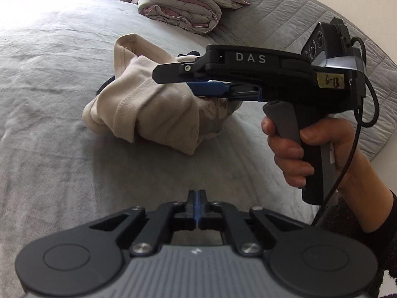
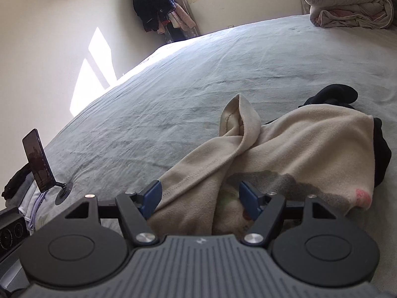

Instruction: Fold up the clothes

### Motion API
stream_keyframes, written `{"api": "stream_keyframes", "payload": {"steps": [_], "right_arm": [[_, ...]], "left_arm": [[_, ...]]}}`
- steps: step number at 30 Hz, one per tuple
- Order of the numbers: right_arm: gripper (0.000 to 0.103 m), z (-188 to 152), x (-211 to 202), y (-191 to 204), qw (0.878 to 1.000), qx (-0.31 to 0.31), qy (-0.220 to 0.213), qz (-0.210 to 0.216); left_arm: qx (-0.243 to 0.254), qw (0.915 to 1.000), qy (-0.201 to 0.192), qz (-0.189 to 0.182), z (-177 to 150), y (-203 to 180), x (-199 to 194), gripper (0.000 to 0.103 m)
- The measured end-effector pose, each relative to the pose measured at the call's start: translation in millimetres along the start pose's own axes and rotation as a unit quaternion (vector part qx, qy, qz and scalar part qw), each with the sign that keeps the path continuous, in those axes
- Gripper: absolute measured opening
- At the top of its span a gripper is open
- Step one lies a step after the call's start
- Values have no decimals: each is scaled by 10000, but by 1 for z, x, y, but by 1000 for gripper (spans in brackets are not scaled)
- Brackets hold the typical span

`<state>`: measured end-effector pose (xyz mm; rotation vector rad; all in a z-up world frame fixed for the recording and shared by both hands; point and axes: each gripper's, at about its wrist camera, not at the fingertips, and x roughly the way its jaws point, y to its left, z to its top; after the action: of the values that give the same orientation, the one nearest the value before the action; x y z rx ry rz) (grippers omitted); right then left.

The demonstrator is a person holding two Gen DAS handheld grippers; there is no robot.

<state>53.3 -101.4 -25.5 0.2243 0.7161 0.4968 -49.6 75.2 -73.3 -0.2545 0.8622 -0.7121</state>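
A crumpled beige garment (image 1: 139, 104) lies in a heap on the grey bed sheet (image 1: 49, 74), with a black garment (image 2: 382, 154) partly under it. In the right wrist view the beige cloth (image 2: 297, 144) runs in between the blue pads (image 2: 152, 198) of my right gripper (image 2: 201, 198), which is open around it without pressing. From the left wrist view that right gripper (image 1: 173, 80) hovers side-on over the heap, held by a hand (image 1: 292, 154). My left gripper (image 1: 197, 196) is shut and empty, above bare sheet short of the heap.
A folded quilt (image 1: 178, 5) sits at the far end of the bed. A phone on a stand (image 2: 38, 160) rests at the bed's left edge. Dark clothes (image 2: 153, 2) hang by the window. A quilted grey cover (image 1: 297, 19) lies at the right.
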Motion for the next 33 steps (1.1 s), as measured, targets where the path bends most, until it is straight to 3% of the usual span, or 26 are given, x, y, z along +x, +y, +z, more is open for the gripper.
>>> {"api": "stream_keyframes", "payload": {"steps": [2,6,10,13,14,16,23,29,33], "right_arm": [[73,-3,4,1,9998,-171,-14,-80],[73,-9,12,2,9985,-507,6,-211],[72,-14,21,6,9951,-904,39,-386],[59,-17,25,15,9895,-1314,88,-602],[45,-18,24,17,9882,-1398,88,-618],[38,-19,22,20,9867,-1496,70,-637],[20,-10,6,14,9950,-954,6,-291],[17,-7,-7,9,9988,-412,156,221],[17,-9,-12,16,9981,-491,229,305]], "left_arm": [[-98,9999,-90,26,3,7,-6,4],[-295,9990,-291,159,8,18,-22,31],[-448,9978,-388,309,13,28,-32,43],[-539,9966,-440,441,17,32,-37,54],[-569,9961,-467,481,20,33,-38,56],[-645,9950,-533,546,25,37,-41,62],[-921,9898,-865,660,36,54,-55,69],[-1062,9864,-1045,700,53,56,-55,75],[-1079,9859,-1076,690,63,53,-46,78]]}}
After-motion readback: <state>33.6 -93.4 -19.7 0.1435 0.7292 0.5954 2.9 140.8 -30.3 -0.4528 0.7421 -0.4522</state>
